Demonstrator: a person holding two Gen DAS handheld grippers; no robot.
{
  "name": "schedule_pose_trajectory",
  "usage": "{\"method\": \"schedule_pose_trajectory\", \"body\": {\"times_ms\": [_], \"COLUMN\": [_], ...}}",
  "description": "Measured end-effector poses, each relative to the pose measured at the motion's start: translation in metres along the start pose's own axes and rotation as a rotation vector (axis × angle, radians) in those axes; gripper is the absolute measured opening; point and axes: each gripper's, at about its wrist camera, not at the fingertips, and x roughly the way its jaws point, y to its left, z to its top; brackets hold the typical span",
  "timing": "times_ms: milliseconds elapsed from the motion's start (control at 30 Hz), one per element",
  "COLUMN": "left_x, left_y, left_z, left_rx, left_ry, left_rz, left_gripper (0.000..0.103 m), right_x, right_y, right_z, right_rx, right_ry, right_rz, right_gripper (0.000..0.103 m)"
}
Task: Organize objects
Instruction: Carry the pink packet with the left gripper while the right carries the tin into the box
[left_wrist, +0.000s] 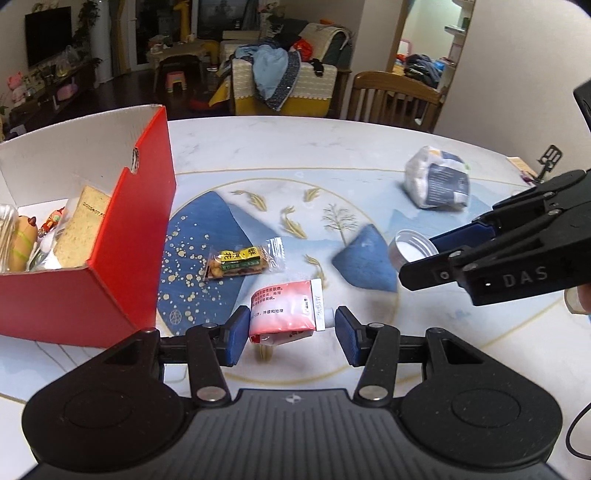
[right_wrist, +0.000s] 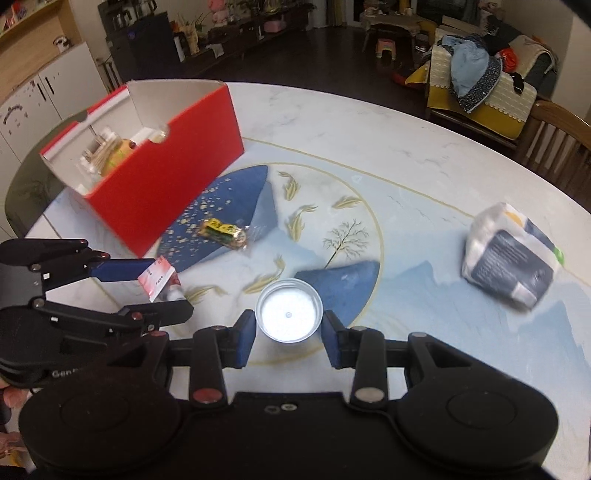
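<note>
Straddling tube (left_wrist: 286, 310) — left jaws wide; right around lid (right_wrist: 289, 314).

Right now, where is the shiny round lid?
The lid lies on the table between the right gripper's open fingers, in the middle of the right wrist view, right of the pink tube.

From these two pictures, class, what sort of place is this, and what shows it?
Most likely a family living and dining room at home. A sofa piled with clothes, a television and a wooden chair stand around a patterned dining table.
</note>
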Motion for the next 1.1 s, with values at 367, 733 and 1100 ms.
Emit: {"method": "schedule_pose_trajectory", "body": {"times_ms": [367,733,1100], "left_x": [-0.050,-0.098,-0.115], "left_y": [0.020,0.063,0.137], "left_z": [-0.003,0.001,0.009], "left_rx": [0.039,0.082,0.051], "left_ry": [-0.025,-0.116,-0.132], "left_rz": [-0.040,-0.037,-0.020], "left_gripper": [0.049,0.049,0.050], "right_x": [-0.047,-0.058,-0.036], "right_y": [0.047,0.113,0.181], "right_z": [-0.016,0.002,0.042], "right_rx": [0.014,-0.042,-0.082], "right_ry": [-0.046,-0.081,-0.082], "right_rz": [0.000,0.019,0.045], "right_gripper": [0.037,0.037,0.037]}}
